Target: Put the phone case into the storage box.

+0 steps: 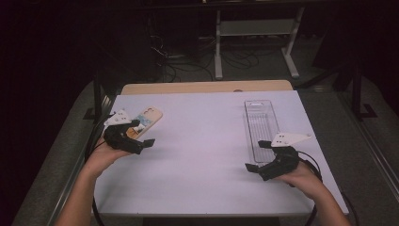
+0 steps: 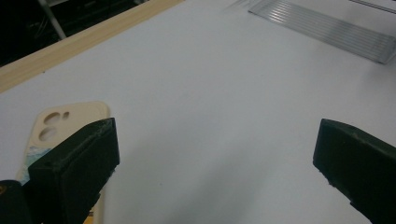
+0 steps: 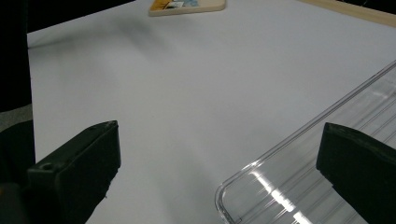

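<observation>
1. Left gripper (image 1: 139, 133) hovers w/ jaws spread wide, holding nothing, just beside the phone case (image 1: 146, 121), which lies flat near the table's (image 1: 202, 155) left edge, camera cut-outs toward the far side.
2. Right gripper (image 1: 258, 155), jaws also spread and empty, sits at the near end of the clear tray (image 1: 261, 125) on the right side, well apart from the case.
3. Risk: the case is thin and flat; jaws coming straight down would likely skid it toward the table's edge instead of catching it.
4. Risk: one jaw already overlaps the case in the left gripper view; closing off-centre could flip or twist it.
5. Risk: right jaw close to the tray rim; a nudge could shove the light tray.
</observation>
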{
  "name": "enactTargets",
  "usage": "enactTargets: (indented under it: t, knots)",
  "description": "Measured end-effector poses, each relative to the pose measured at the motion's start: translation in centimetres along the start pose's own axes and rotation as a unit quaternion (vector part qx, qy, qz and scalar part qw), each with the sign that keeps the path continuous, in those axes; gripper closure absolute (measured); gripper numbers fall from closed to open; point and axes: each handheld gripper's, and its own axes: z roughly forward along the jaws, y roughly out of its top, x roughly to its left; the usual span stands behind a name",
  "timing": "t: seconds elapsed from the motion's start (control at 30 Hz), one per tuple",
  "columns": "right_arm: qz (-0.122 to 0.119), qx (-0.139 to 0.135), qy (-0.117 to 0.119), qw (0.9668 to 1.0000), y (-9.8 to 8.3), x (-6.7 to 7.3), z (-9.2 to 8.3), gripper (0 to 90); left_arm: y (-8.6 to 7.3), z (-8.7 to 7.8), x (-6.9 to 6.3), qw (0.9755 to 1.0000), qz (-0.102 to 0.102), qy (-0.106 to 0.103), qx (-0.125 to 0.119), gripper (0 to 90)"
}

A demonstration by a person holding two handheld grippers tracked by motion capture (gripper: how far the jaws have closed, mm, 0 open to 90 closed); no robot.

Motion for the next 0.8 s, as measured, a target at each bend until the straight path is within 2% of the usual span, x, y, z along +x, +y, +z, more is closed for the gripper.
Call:
enactTargets:
  t: [0.03, 0.07, 0.27, 0.57, 0.6, 0.63, 0.8]
  knots:
    - [0.001, 0.001, -0.001, 1.0, 0.0, 0.0, 0.0, 0.0, 0.1, 0.0, 0.2, 1.0, 0.004, 0.002, 0.002, 0.0]
    - [0.0, 0.002, -0.002, 1.0, 0.0, 0.1, 0.0, 0.0, 0.2, 0.0, 0.4, 1.0, -0.001, 0.001, 0.0, 0.0]
    - [0.001, 0.002, -0.005, 1.0, 0.0, 0.1, 0.0, 0.0, 0.9, 0.3, 1.4, 0.9999, 0.003, 0.008, 0.006, 0.0]
    - [0.001, 0.0, -0.002, 1.0, 0.0, 0.1, 0.0, 0.0, 1.4, 0.8, 3.2, 0.9997, -0.006, 0.02, 0.008, 0.0]
    - [0.001, 0.0, -0.002, 1.0, 0.0, 0.1, 0.0, 0.0, 1.4, 0.8, 3.5, 0.9997, -0.002, 0.021, 0.008, 0.0]
    - [0.001, 0.002, -0.002, 1.0, 0.0, 0.1, 0.0, 0.0, 1.4, 0.9, 3.6, 0.9997, -0.011, 0.021, 0.007, 0.0]
    - [0.001, 0.001, -0.001, 1.0, 0.0, 0.0, 0.0, 0.0, 1.4, 1.0, 4.4, 0.9995, -0.02, 0.023, 0.007, 0.1]
